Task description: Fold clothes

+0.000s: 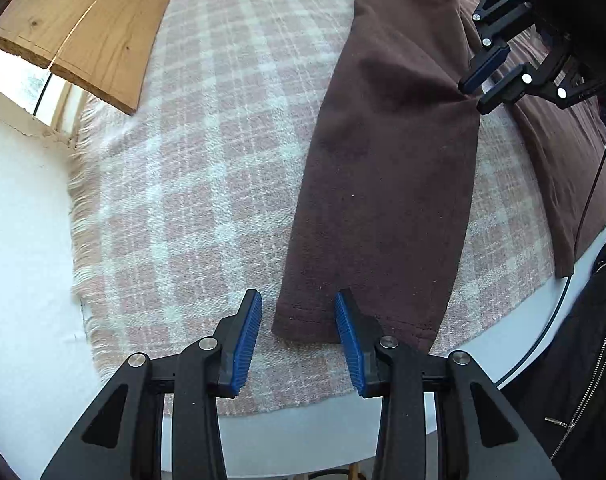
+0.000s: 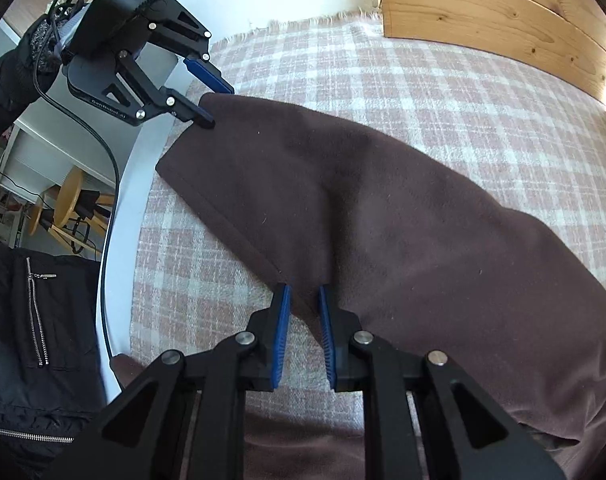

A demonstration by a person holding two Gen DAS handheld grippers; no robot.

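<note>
Now brown trousers (image 1: 387, 184) edges lie between both grippers' parted, unclamped fingers (image 1: 247, 332).

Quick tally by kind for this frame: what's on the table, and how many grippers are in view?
Brown trousers: 1
Pink-and-white checked blanket: 1
Wooden boards: 2
Grippers: 2, the left gripper and the right gripper, both open at the trousers' edges
Total: 6

Trousers (image 1: 387, 184) on blanket (image 1: 207, 152), wooden board (image 1: 99, 28) behind.
</note>
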